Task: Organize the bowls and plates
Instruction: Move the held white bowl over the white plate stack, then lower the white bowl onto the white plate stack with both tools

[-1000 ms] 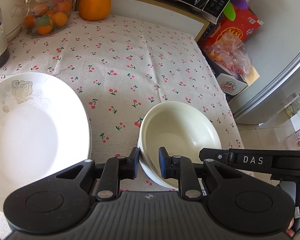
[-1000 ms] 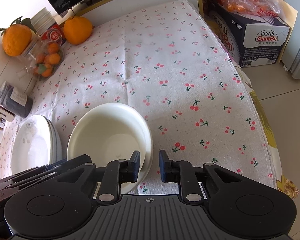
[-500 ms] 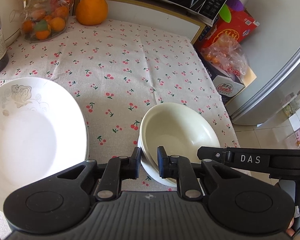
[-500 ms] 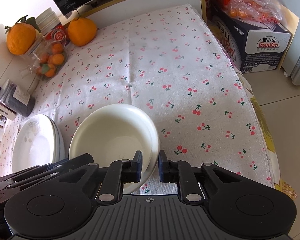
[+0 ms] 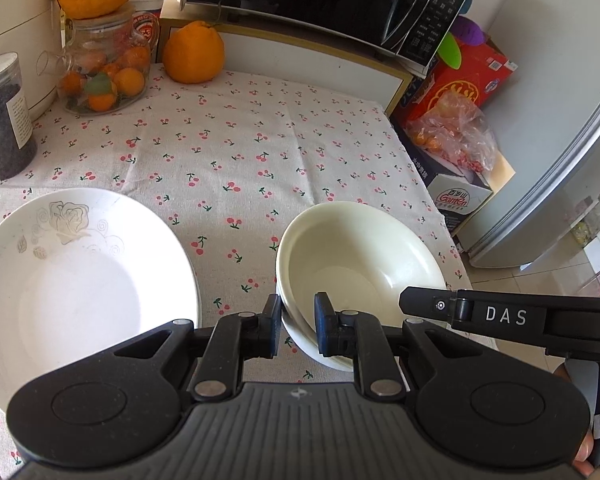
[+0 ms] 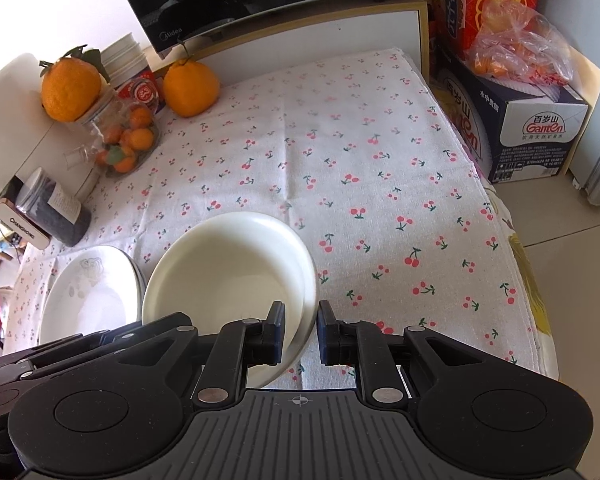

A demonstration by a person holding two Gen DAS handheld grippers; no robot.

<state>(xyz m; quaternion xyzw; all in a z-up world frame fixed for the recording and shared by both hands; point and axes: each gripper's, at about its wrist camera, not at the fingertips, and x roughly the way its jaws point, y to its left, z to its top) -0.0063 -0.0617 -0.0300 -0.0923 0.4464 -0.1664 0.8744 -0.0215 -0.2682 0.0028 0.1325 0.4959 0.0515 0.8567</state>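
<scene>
Bright daylight across both views, strong fisheye bending and dark vignette at the corners, washed-out glare on the white plate (image 5: 76,280) at left, cream bowls (image 6: 228,276) nearly blown out, soft shadows beneath, centre sharp, edges slightly smeared

Cloth (image 6: 380,152) open ahead; plates (image 5: 80,280) left, jar (image 5: 104,72) far-left.

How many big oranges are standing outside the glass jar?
2. One big orange sits on top of the glass jar. The other big orange stands on the tablecloth, to the right of the jar, in front of the microwave shelf. More may be hidden.
</scene>
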